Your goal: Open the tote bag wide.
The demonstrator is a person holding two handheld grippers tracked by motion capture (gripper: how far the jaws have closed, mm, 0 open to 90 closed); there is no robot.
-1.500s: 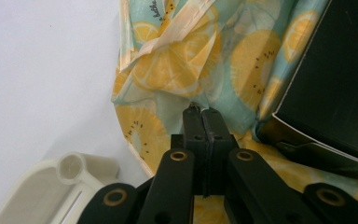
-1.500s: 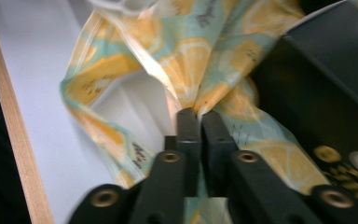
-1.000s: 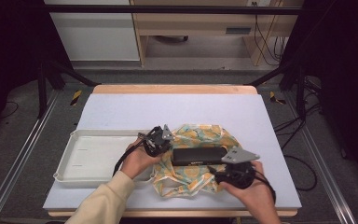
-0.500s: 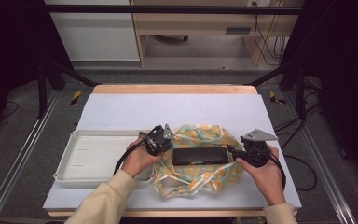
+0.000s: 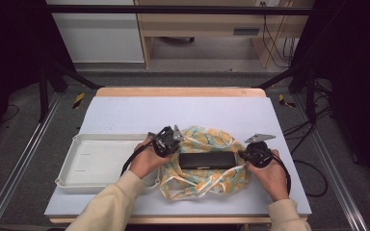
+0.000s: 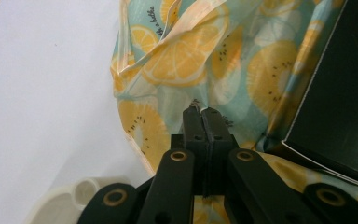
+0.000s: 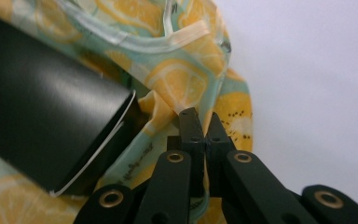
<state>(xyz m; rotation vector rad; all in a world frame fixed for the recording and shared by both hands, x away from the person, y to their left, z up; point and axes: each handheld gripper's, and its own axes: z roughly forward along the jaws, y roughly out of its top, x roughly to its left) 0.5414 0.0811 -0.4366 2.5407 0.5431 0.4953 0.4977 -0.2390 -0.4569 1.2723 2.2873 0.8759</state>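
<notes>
Flanking the black box [image 5: 207,160], both hands pinch cloth [image 5: 204,180].

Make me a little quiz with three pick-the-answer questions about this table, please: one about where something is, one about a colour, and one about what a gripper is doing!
1. Where does the long black rectangular box lie?
A. in the white tray
B. on the fruit-print fabric bag
C. on the floor

2. What colour is the shallow plastic tray?
A. white
B. red
C. black

3. How do the jaws of the left gripper stand?
A. wide open
B. shut on the bag's cloth
C. shut on the black box

Answers:
1. B, since the box rests on the yellow and teal fabric bag, between the two grippers.
2. A, it is white and lies left of the bag.
3. B, in the left gripper view the jaws are pressed together with cloth pinched at the tips.
</notes>
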